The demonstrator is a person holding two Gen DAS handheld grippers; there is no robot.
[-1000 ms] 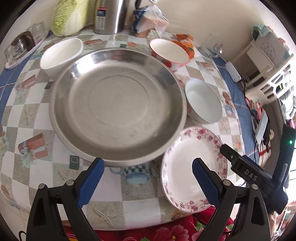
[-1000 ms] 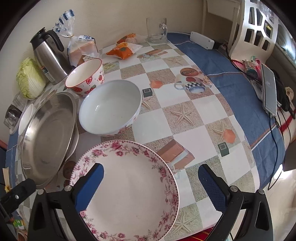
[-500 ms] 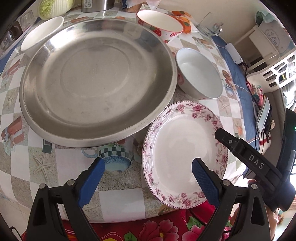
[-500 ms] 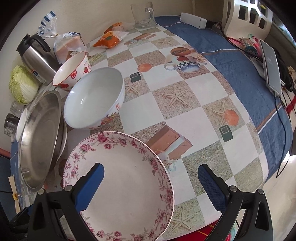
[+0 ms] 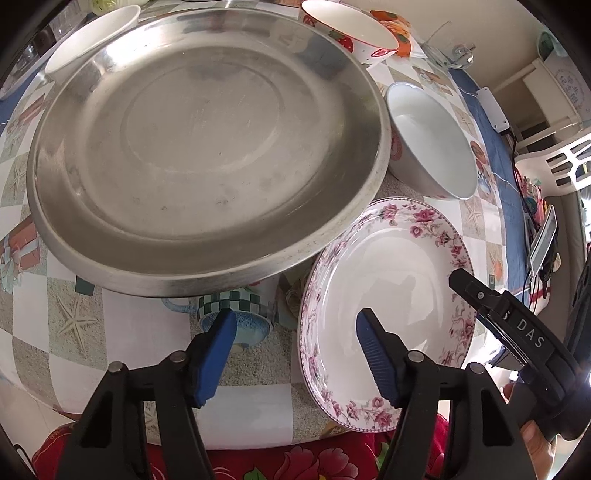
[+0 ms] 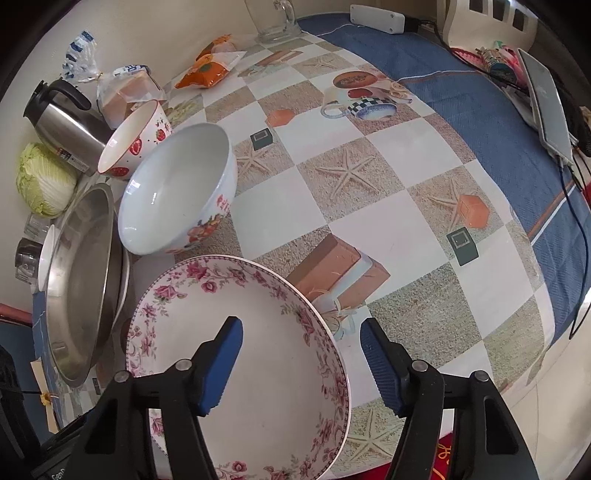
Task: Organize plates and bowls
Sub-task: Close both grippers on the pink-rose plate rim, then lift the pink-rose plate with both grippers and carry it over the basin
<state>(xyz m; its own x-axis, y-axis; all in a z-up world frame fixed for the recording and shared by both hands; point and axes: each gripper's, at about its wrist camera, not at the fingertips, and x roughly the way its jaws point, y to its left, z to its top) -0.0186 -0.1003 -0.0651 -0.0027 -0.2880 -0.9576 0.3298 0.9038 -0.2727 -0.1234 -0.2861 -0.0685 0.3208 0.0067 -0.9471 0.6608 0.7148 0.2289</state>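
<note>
A pink-flowered white plate (image 5: 399,266) (image 6: 258,314) lies at the table's near edge, its far-left rim tucked under a big steel pan (image 5: 203,129) (image 6: 81,288). My left gripper (image 5: 295,336) straddles the plate's left rim, jaws closing, pads clear of it. My right gripper (image 6: 301,354) straddles the right rim, jaws closing, pads not touching. A finger (image 5: 480,291) of the right gripper shows in the left wrist view. Behind the plate stand a white bowl (image 5: 432,140) (image 6: 173,192), a strawberry bowl (image 5: 351,29) (image 6: 136,140) and another white bowl (image 5: 92,40).
At the back of the table stand a steel kettle (image 6: 62,122), a cabbage (image 6: 44,181), a bread bag (image 6: 125,88), an orange snack bag (image 6: 210,70) and a glass mug (image 6: 273,18). A flat device (image 6: 550,107) with cables lies far right. Red flowered cloth (image 5: 295,461) hangs below the near edge.
Both grippers have sunk toward the flowered plate and tilted further down. Their jaws have narrowed from wide open, each now straddling one side of the rim.
</note>
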